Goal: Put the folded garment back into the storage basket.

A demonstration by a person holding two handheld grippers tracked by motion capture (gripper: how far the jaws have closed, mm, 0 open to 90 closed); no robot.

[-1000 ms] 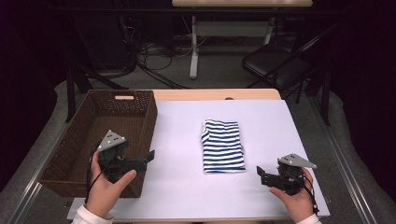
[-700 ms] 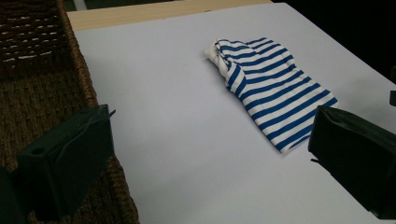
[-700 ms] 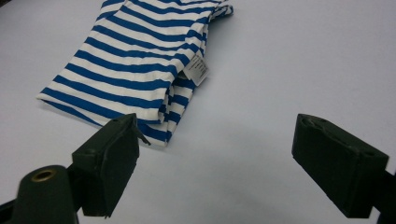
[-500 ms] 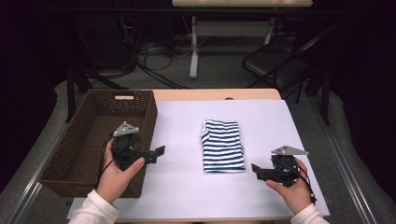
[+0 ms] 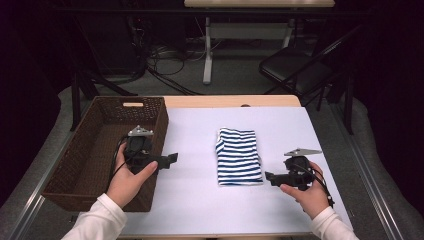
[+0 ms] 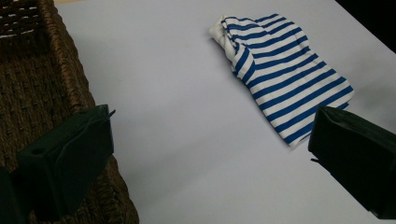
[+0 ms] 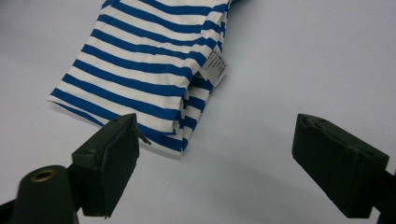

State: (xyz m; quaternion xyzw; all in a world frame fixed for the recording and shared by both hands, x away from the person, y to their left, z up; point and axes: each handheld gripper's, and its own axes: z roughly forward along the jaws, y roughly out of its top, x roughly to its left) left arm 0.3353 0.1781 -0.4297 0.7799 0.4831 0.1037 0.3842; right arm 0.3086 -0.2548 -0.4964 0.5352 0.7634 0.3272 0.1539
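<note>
A folded blue-and-white striped garment [image 5: 238, 156] lies in the middle of the pale table [image 5: 200, 200]. Its white care label [image 7: 215, 68] sticks out along one folded edge. My left gripper [image 5: 172, 159] is open, held just right of the wicker basket's [image 5: 95, 150] near wall and pointing at the garment [image 6: 280, 70], a hand's width short of it. My right gripper [image 5: 269, 177] is open too, low at the garment's [image 7: 144, 60] near right corner, jaws wide apart with nothing between them.
The brown wicker basket stands on the table's left side, its woven wall [image 6: 60, 70] close by my left jaw. A black folding chair [image 5: 295, 70], desk legs and cables sit on the floor beyond the table's far edge.
My left gripper has moved up and right along the basket's side toward the garment. My right gripper has slid left and slightly forward, closer to the garment's near corner.
</note>
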